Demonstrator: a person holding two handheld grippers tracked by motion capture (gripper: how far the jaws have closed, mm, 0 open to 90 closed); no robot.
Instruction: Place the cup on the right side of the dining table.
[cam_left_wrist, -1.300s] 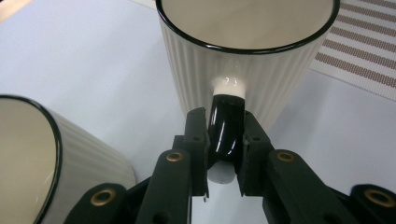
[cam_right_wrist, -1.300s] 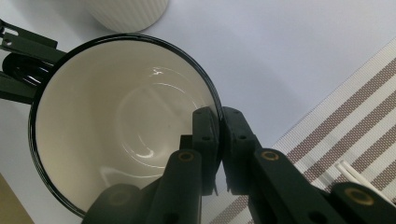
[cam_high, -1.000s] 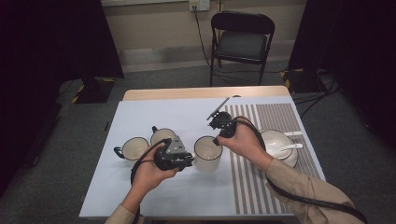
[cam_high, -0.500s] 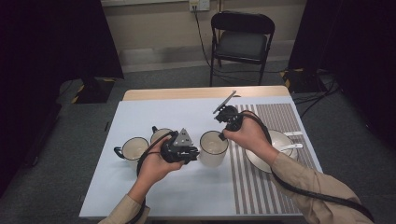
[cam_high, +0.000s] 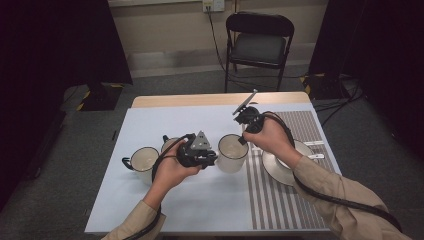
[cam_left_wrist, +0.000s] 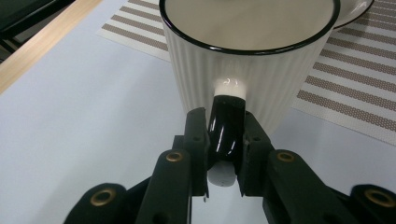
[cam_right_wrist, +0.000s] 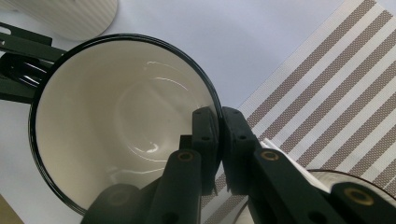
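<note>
We see two more mugs (cam_high: 145, 161) standing close together at the left of the pale blue tabletop (cam_high: 200, 200), a striped placemat (cam_high: 280, 205) carrying a plate (cam_high: 277, 170), and a black folding chair (cam_high: 258, 47) beyond it.

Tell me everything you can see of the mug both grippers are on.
The mug is cream-white with fine vertical ribs, a thin black rim line and a glossy black handle; it looks like glazed ceramic. It is empty and upright near the table's middle, on the pale blue mat just left of the striped placemat. The left gripper is shut on the handle, and the right gripper pinches the rim, one jaw inside and one outside. Whether its base is on the mat I cannot tell.
</note>
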